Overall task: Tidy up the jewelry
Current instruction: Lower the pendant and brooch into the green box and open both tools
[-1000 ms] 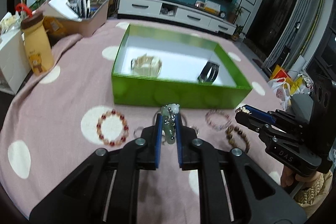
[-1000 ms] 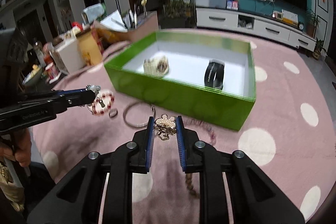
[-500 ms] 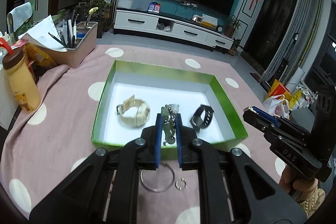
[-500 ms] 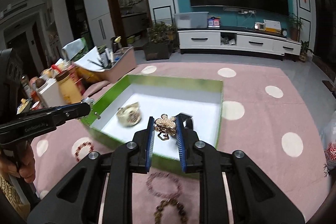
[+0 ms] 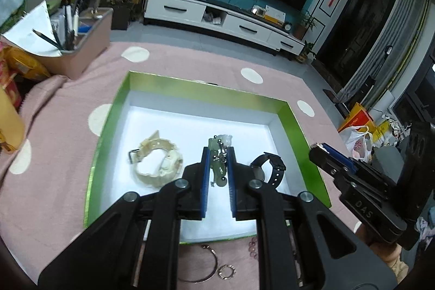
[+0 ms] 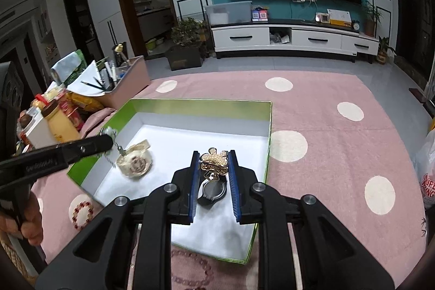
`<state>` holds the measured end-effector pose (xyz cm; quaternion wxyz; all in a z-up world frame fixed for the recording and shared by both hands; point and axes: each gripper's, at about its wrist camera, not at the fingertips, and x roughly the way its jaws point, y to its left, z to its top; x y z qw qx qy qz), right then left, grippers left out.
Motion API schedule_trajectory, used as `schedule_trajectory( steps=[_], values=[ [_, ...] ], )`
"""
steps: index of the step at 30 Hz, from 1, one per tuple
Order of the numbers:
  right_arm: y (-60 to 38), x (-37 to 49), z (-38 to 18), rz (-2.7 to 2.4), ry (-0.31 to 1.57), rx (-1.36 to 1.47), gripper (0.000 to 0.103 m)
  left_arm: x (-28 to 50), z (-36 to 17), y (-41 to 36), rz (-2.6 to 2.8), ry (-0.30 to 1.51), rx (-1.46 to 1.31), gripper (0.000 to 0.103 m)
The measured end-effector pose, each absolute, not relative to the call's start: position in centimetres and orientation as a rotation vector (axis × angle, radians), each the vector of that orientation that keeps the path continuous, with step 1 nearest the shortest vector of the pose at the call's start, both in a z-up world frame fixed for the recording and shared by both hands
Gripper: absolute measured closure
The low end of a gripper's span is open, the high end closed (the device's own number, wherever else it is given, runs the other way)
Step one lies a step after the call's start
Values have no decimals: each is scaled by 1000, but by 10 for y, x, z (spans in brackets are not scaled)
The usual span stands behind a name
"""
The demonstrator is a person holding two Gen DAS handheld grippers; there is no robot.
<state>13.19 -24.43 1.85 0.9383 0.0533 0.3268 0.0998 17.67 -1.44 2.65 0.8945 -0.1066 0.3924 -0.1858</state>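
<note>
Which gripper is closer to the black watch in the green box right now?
Right. The right gripper, shut on the gold brooch, hangs directly over the black watch. The left gripper, holding the jade pendant, sits beside it.

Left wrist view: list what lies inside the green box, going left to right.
Cream watch → jade pendant, held in the left gripper over the box → black watch.
</note>
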Motion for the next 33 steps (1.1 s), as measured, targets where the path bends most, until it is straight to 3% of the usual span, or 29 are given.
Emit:
schedule_trajectory(
  steps=[22, 25, 27, 33],
  values=[
    [-255, 157, -6, 157, 744, 151, 81, 194, -6, -42, -365, 900, -195, 89],
    [-260, 155, -3, 148, 729, 170, 70, 191, -2, -43, -369, 887, -188, 77],
    [-264, 153, -1, 156, 720, 188, 68, 188, 1, -42, -356, 877, -184, 62],
    [-271, 144, 7, 148, 695, 214, 64, 184, 10, -35, -329, 855, -180, 43]
  ],
)
